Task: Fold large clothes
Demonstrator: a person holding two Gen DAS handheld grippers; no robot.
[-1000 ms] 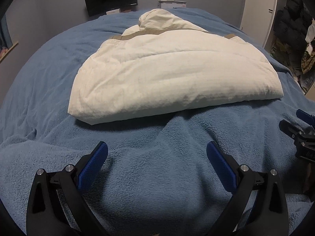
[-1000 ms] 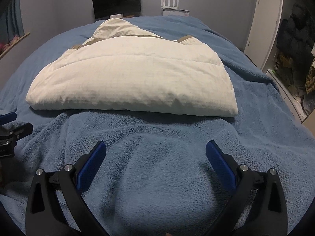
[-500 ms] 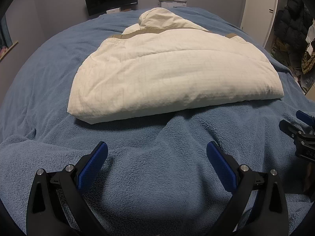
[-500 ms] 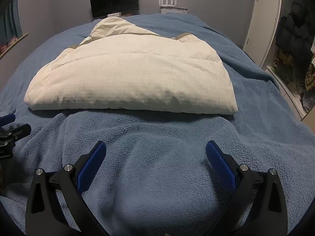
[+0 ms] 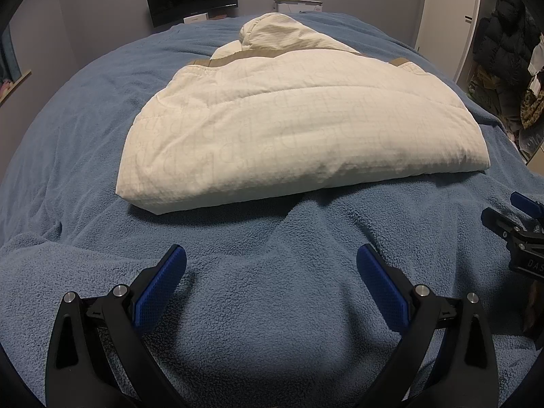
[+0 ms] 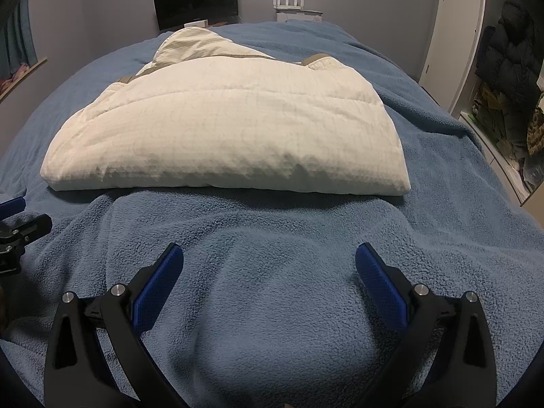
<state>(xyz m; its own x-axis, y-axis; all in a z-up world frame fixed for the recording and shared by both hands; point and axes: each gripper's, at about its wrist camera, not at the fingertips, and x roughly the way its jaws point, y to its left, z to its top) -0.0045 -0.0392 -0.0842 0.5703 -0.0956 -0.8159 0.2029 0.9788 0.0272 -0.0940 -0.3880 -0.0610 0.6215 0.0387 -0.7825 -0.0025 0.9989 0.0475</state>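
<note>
Nearest to you, your left hand-held gripper (image 5: 271, 265) hangs with its blue-padded jaws spread wide over the blue fleece blanket (image 5: 265, 323) that covers the bed, holding nothing and, as far as the view shows, touching nothing. Your right hand-held gripper (image 6: 269, 265) is the same: jaws wide apart, nothing between them, only bare fleece below. Each tool also shows at the edge of the other's view, so the two sit side by side and a little apart, both short of the garment. Beyond them, across a strip of rumpled blanket, lies the cream-white quilted puffer jacket (image 5: 299, 129), already doubled over into a thick, roughly rectangular bundle with a rounded fold along the edge nearest you. Its tan-trimmed hood (image 5: 272, 32) sticks out at the far side, not tucked in. By the look of it most of the folding is done; what may be left is turning the hood in, or one more fold to make the bundle smaller, though you could fairly call it finished. Farther off, past the end of the bed, stand a dark monitor (image 6: 195, 0) and a white router with four aerials (image 6: 295, 1) against the grey wall.
</note>
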